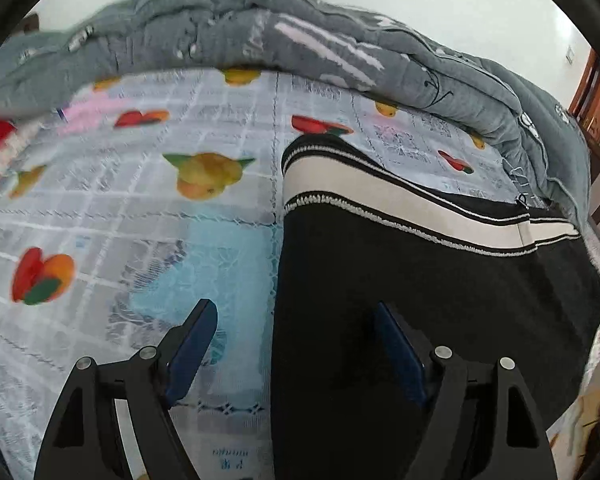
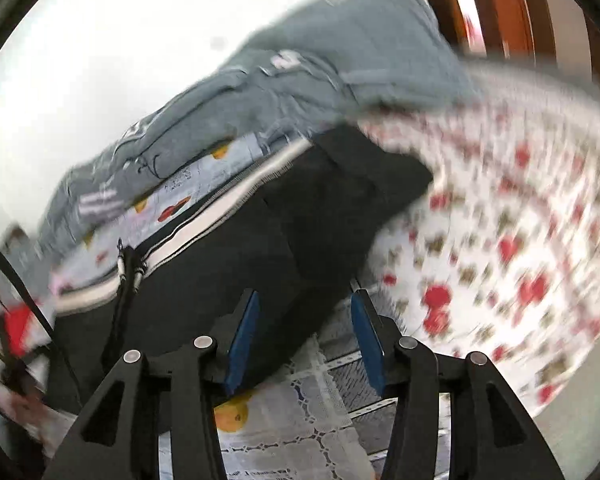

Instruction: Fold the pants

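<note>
Here we hold both tools low over the bed, neither one gripping anything. Nearest us, the left gripper (image 1: 292,344) has its blue-padded fingers (image 1: 192,352) spread wide, one over the bedsheet and one over dark cloth, with nothing between them. The right gripper (image 2: 304,336) likewise stands apart, hanging above the near edge of the garment.

Just beyond the fingers lie the black fabric pants with cream and black striped side bands (image 1: 420,280). They rest flat on the pale blue quilted bedsheet printed with red and orange fruit (image 1: 140,208), toward its right side, with a small metal zipper pull (image 2: 121,246) showing near the stripes. In the right view one dark layer seems to lie over another, so we judge that a first fold may be done, though blur makes that uncertain. Further folding and tidying appear to remain.

Farther off, a rumpled grey quilted duvet (image 1: 260,28) is heaped along the back of the bed, and a white cloth with red motifs (image 2: 520,240) lies at the right. Some small print sits on the sheet near the left fingers, but we cannot read it.
</note>
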